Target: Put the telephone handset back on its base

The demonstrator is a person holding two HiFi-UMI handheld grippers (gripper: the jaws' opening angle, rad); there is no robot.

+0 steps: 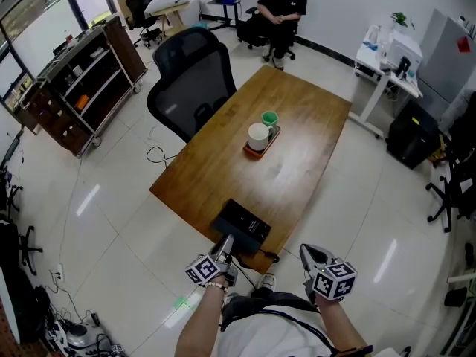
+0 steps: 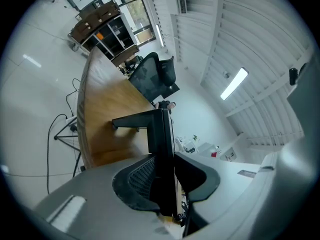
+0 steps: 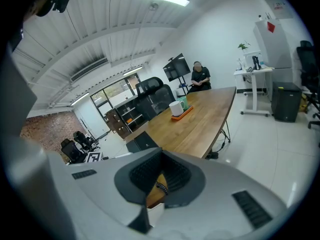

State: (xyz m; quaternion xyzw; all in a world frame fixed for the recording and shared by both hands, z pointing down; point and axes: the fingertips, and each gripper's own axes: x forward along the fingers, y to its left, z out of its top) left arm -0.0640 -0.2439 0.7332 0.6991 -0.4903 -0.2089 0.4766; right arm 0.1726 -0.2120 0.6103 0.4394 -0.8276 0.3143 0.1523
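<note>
A black telephone base [image 1: 242, 225] lies at the near edge of the wooden table [image 1: 297, 147]. My left gripper [image 1: 225, 250] reaches onto its near side. In the left gripper view the black handset [image 2: 160, 129] stands edge-on between the jaws of the left gripper [image 2: 164, 156]. The ribbed left pad [image 2: 142, 171] shows bare beside it, so the jaws are open around the handset. I cannot tell whether it rests fully in the cradle. My right gripper [image 1: 312, 255] hangs off the table's near right side, shut and empty; the right gripper [image 3: 161, 156] points along the table.
An orange tray [image 1: 262, 146] with a white cup [image 1: 258, 135] and a green cup [image 1: 269, 118] sits mid-table. A black office chair [image 1: 190, 88] stands at the table's left. A person [image 1: 281, 10] sits at the far end. A shelf cart [image 1: 82, 80] stands left, a white desk [image 1: 387, 65] right.
</note>
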